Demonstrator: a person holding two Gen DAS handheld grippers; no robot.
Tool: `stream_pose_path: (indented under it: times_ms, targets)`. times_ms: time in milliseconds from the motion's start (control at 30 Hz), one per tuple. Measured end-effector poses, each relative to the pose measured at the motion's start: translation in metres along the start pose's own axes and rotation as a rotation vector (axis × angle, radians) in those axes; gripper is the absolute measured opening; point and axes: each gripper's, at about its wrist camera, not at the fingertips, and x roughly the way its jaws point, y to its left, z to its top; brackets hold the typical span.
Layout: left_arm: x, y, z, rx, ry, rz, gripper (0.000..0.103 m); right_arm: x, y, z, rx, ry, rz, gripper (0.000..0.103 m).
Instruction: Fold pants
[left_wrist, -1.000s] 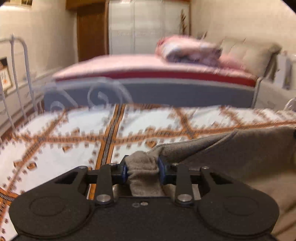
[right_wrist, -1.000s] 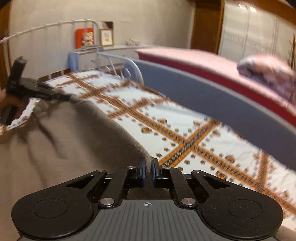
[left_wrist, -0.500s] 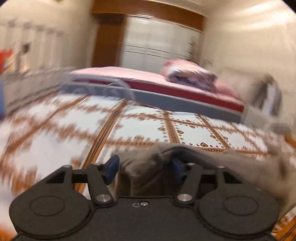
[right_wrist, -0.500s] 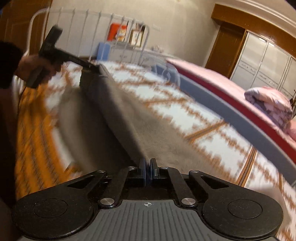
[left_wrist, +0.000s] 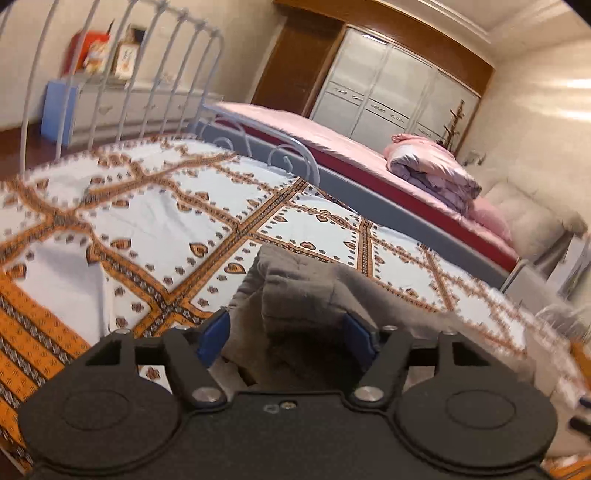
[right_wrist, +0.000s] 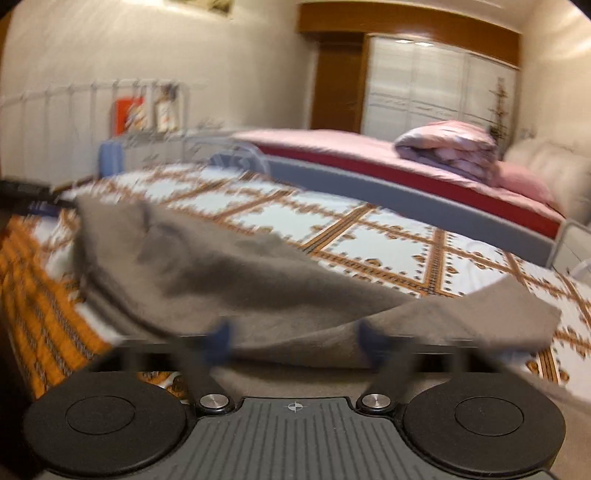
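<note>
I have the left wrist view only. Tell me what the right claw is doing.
Observer: The right claw is open. Its jaws have just been opening, and the grey pants lie between them, not pinched.
Operator: Report how the pants lie on that side.
Observer: They stretch as one long band across the patterned bedspread, from its far left to a corner on the right.
Operator: Describe that corner.
Observer: It looks like an upper layer laid over the cloth beneath. The blur hides anything finer.
</note>
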Motion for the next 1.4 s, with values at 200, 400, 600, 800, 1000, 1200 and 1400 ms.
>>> stream_pose_path:
  times_ms: [200,400,600,800,1000,1200,1400]
  targets:
    - [0.026,0.001,0.009,-0.127,0.113,-0.094,0.056,0.023,-0.017,0.010,0.223,0.064,0.028,0.077]
    - [0.056,0.002,0.011,-0.175,0.160,-0.108,0.050,0.062,-0.054,0.013,0.586,0.212,0.018,0.073]
    - [0.068,0.001,0.006,-0.165,0.169,-0.123,0.014,0.088,-0.086,-0.001,0.798,0.282,0.009,0.015]
    - [0.035,0.013,0.013,-0.056,-0.010,-0.238,0.013,0.029,-0.082,0.013,0.668,0.039,0.056,0.009]
    - [0.063,0.024,-0.023,0.035,0.165,-0.102,0.014,0.041,-0.079,-0.049,0.673,0.181,0.063,0.009]
    - [0.045,0.004,-0.003,0.082,0.011,-0.153,0.013,0.021,-0.083,-0.040,0.648,0.113,0.071,0.009]
    - [0.072,0.006,0.001,0.072,0.067,-0.105,0.013,0.001,-0.075,-0.027,0.623,-0.061,0.062,0.009]
